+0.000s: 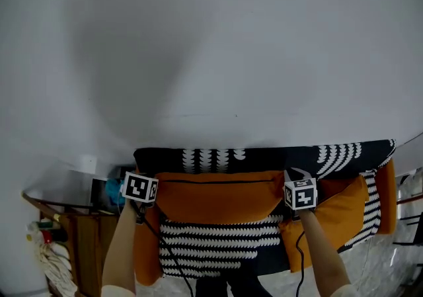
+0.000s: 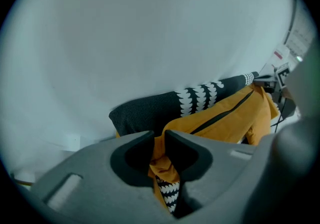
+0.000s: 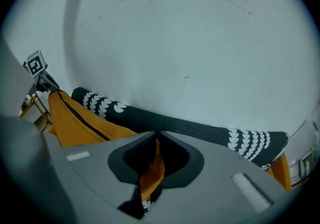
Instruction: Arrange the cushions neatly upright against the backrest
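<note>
An orange cushion [image 1: 218, 200] with a black zip along its top and a black-and-white scalloped lower half hangs between my two grippers, in front of the dark backrest [image 1: 264, 157]. My left gripper [image 1: 141, 191] is shut on the cushion's left top corner [image 2: 159, 160]. My right gripper [image 1: 299, 196] is shut on its right top corner [image 3: 152, 168]. A second orange cushion [image 1: 340, 213] leans on the seat to the right. In the right gripper view the backrest [image 3: 185, 125] runs below the white wall, and the held cushion [image 3: 75, 120] stretches off to the left.
A white wall [image 1: 211, 44] rises right behind the sofa. A wooden side table [image 1: 66, 223] with small items and a coiled white cable [image 1: 49, 259] stands at the left. At the far right is an orange armrest [image 1: 388, 196].
</note>
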